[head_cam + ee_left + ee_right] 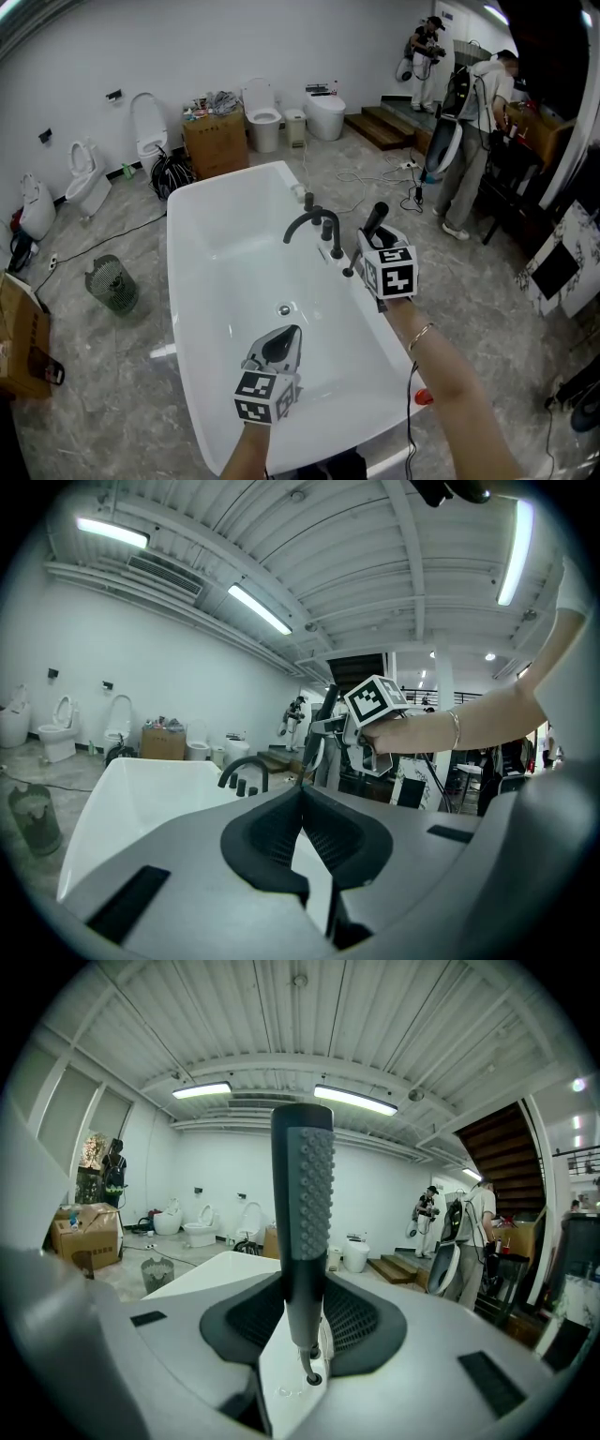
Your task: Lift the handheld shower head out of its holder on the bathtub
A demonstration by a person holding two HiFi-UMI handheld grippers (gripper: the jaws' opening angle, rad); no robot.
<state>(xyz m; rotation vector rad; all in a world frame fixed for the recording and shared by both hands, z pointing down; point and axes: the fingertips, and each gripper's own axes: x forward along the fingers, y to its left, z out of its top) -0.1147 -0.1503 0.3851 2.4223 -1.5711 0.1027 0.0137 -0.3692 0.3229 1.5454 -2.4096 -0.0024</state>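
The black handheld shower head [376,218] stands upright above the right rim of the white bathtub [184,281]. My right gripper [367,244] is shut on its handle. In the right gripper view the studded wand [302,1204] rises between the jaws, and its thin lower end runs down to the holder hole [311,1379] in the rim. My left gripper [281,343] hovers over the tub's inside, shut and holding nothing. From the left gripper view I see the right gripper and the shower head [325,708] ahead to the right.
A black curved faucet [305,223] with knobs stands on the rim just behind the right gripper. Toilets [262,114] and a cardboard box [216,141] line the back wall. A fan [112,283] and cables lie on the floor. Two people [478,131] stand at the back right.
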